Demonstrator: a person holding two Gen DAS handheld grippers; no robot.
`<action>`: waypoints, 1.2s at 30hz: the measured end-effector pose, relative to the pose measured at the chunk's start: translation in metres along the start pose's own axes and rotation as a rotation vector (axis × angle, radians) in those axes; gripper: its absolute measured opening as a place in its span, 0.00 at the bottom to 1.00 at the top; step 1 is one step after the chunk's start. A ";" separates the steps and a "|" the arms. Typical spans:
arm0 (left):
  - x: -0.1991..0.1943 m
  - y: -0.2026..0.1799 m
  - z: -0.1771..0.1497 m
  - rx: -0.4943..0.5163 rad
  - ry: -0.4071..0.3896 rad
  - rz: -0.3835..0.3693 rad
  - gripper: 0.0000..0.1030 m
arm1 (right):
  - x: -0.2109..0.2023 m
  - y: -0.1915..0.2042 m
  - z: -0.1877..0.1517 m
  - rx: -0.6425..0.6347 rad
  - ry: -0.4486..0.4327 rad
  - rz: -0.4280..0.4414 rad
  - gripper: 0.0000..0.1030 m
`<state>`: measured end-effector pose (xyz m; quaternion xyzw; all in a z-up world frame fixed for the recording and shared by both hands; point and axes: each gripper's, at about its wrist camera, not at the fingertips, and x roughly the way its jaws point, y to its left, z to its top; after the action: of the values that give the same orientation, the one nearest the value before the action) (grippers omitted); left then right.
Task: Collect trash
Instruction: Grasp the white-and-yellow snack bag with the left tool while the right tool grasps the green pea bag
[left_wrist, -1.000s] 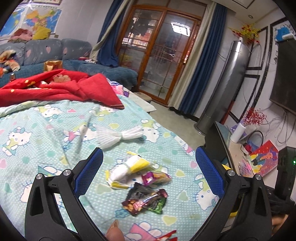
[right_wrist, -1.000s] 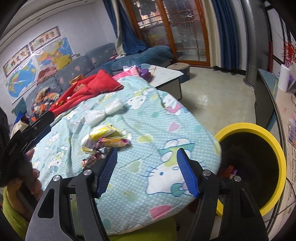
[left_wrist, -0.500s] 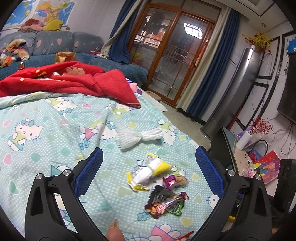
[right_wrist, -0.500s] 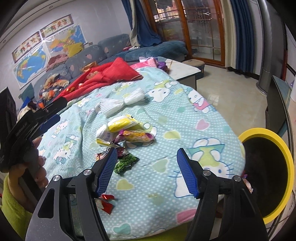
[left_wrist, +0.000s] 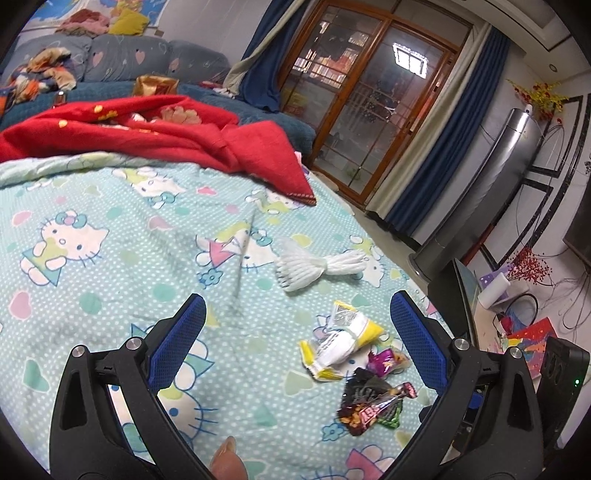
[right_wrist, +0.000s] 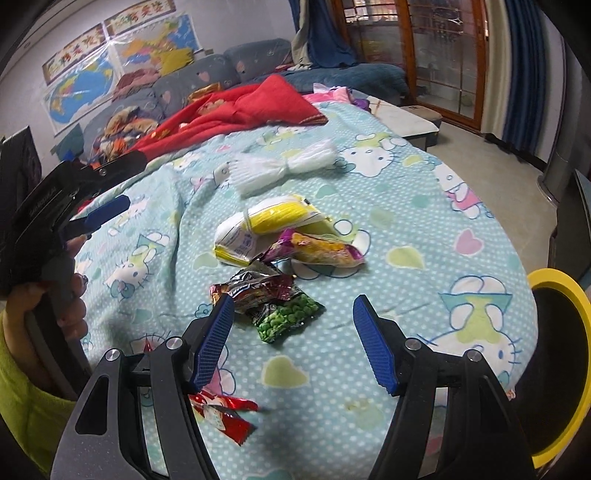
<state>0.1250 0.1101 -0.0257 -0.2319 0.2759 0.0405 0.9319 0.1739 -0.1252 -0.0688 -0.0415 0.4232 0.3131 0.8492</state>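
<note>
A: Left wrist view first. Left gripper tipped downward over the cartoon-print bedsheet, jaws spread wide, nothing between the blue pads, nothing held.

B: And the trash?

A: Clustered at about four o'clock from centre, inside the right-hand finger: yellow-and-white packet, purple wrapper touching it, dark snack wrapper just below at five o'clock. White fringed bundle farther up, near two o'clock, apart from the pile. Red blanket bunched at eleven o'clock. A fingertip peeking in at six o'clock.

B: Right wrist view?

A: Right gripper angled more steeply down, jaws partly spread, empty, pads touching nothing. Green pea packet lying between the fingertips, nearer the left one, overlapped by a dark foil wrapper. Yellow-and-white packet and purple-yellow wrapper beyond at twelve o'clock. Red wrapper at seven o'clock, partly behind the left finger. Yellow-rimmed bin at four o'clock, off the bed's edge.

B: Other hand visible?

A: Yes, at nine o'clock: hand in a green sleeve gripping the left gripper's handle, fingers wrapped round it.
</note>
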 end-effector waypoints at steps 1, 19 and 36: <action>0.002 0.002 -0.001 -0.001 0.010 -0.003 0.89 | 0.003 0.001 0.000 -0.008 0.007 -0.001 0.63; 0.061 -0.013 -0.026 0.055 0.226 -0.133 0.67 | 0.041 0.000 -0.009 -0.063 0.080 -0.011 0.63; 0.085 -0.014 -0.042 0.049 0.311 -0.156 0.35 | 0.047 0.011 -0.010 -0.177 0.047 -0.053 0.26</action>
<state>0.1793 0.0743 -0.0964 -0.2331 0.3987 -0.0750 0.8838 0.1820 -0.0962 -0.1078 -0.1352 0.4123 0.3254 0.8401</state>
